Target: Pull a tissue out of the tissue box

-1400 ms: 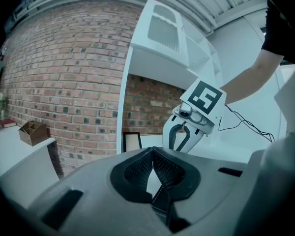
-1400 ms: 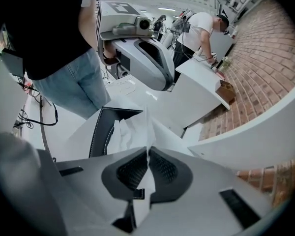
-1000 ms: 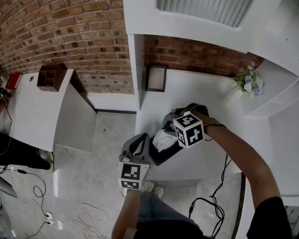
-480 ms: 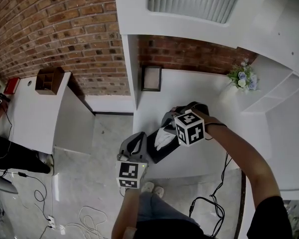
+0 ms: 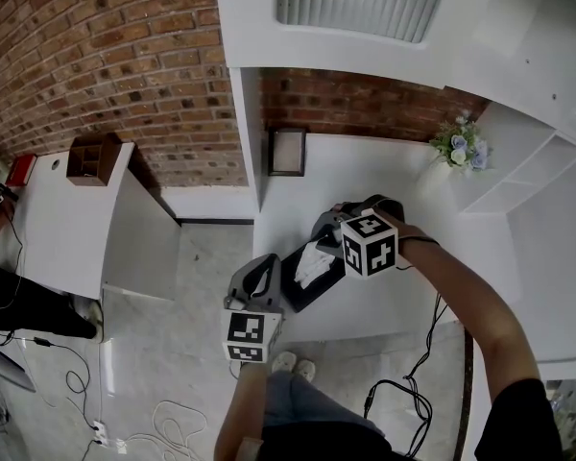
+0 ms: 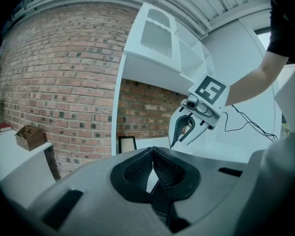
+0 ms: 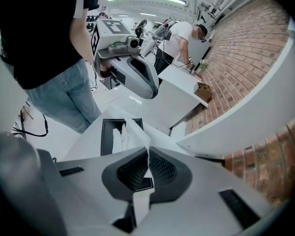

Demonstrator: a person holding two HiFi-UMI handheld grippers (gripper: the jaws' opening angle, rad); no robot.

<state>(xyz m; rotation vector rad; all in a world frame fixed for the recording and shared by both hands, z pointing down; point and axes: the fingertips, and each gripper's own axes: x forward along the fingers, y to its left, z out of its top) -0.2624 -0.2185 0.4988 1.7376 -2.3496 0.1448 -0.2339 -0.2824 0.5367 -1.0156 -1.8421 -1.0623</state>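
Right hand-held gripper (image 7: 148, 156) clamps the tissue (image 7: 132, 134); left hand-held gripper (image 6: 152, 156) pinches the tissue box (image 7: 106, 139) (by its edge). Skewed pulling may tear the tissue.

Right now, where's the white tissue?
Right gripper view, centre: white tissue pinched in the right claw, its far end in the black tissue box.

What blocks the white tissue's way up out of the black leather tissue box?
Nothing visible. The right gripper is shut on the white tissue above the black leather tissue box; the left gripper sits beside the box.
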